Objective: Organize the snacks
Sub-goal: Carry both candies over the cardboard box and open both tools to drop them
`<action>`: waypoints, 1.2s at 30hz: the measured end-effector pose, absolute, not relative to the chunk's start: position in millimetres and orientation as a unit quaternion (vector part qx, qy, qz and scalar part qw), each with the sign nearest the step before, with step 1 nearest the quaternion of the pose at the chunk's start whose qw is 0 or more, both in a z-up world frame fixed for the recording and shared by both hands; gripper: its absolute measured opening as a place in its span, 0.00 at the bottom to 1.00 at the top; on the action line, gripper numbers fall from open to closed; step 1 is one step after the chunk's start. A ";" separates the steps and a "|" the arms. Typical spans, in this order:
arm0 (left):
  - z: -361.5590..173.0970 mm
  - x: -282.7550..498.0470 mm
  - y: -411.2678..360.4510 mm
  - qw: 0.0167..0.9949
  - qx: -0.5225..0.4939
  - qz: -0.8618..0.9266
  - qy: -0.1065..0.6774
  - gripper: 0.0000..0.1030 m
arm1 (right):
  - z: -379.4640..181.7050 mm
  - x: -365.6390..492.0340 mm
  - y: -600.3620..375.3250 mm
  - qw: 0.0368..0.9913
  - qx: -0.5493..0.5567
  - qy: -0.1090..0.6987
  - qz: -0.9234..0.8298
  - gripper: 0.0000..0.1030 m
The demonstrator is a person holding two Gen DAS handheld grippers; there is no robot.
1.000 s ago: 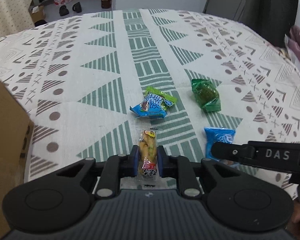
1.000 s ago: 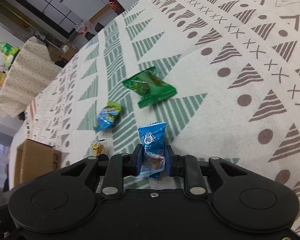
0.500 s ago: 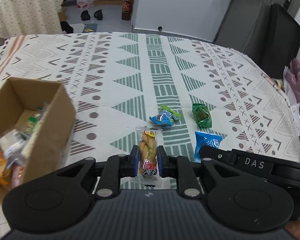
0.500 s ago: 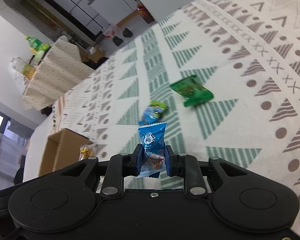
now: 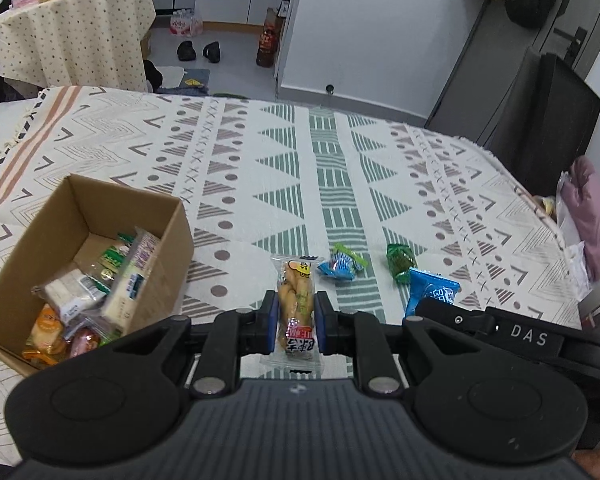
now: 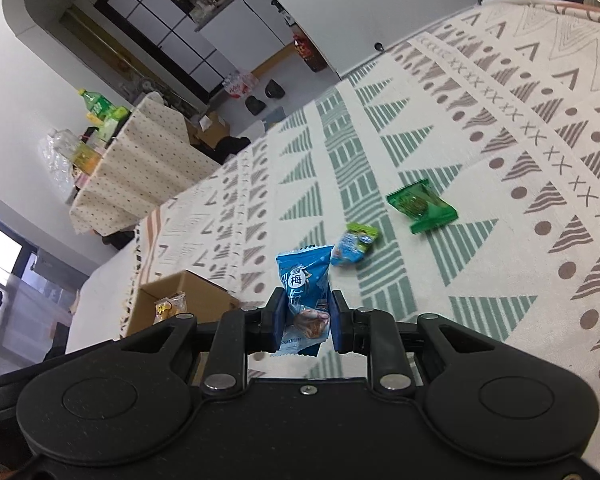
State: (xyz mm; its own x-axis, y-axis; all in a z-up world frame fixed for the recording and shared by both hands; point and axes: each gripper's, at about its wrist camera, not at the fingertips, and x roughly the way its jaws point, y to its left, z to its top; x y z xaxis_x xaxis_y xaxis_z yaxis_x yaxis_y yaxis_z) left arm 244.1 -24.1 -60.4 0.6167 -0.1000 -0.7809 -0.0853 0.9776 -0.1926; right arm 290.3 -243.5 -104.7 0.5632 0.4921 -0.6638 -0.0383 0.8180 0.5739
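Note:
My left gripper [image 5: 297, 322] is shut on a clear packet of yellow snack sticks [image 5: 296, 300], held above the patterned tablecloth. To its left an open cardboard box [image 5: 32, 236] holds several snack packets. My right gripper [image 6: 305, 322] is shut on a blue plum-candy packet [image 6: 305, 286], which also shows at the right of the left wrist view as the blue packet [image 5: 430, 292]. On the cloth ahead lie a small blue-and-green packet [image 5: 342, 266] [image 6: 355, 242] and a green packet [image 5: 400, 261] [image 6: 422, 208]. The box [image 6: 196, 300] appears low left in the right wrist view.
The tablecloth [image 5: 260, 184] covers a wide table with bare cloth beyond the packets. A dark chair back [image 5: 556, 120] and a pink cloth [image 5: 588, 216] stand at the right edge. Another covered table [image 5: 72, 28] with bottles stands behind on the left.
Both grippers have risen and pulled back with their packets. The box has come fully into the left wrist view, and more of the room shows.

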 end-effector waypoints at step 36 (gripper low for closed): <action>-36.0 232.6 154.4 0.897 -0.197 0.058 0.391 0.17 | -58.2 302.7 -76.4 0.853 0.183 0.438 0.218 0.22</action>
State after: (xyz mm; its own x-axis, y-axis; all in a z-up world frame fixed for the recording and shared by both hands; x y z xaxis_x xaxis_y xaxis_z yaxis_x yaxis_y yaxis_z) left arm 232.6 154.4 -36.0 0.6868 -0.0508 -0.7250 -0.2576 0.9158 -0.3082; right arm 302.7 -76.4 -58.2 0.5210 0.5326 -0.6670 -0.2124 0.8377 0.5031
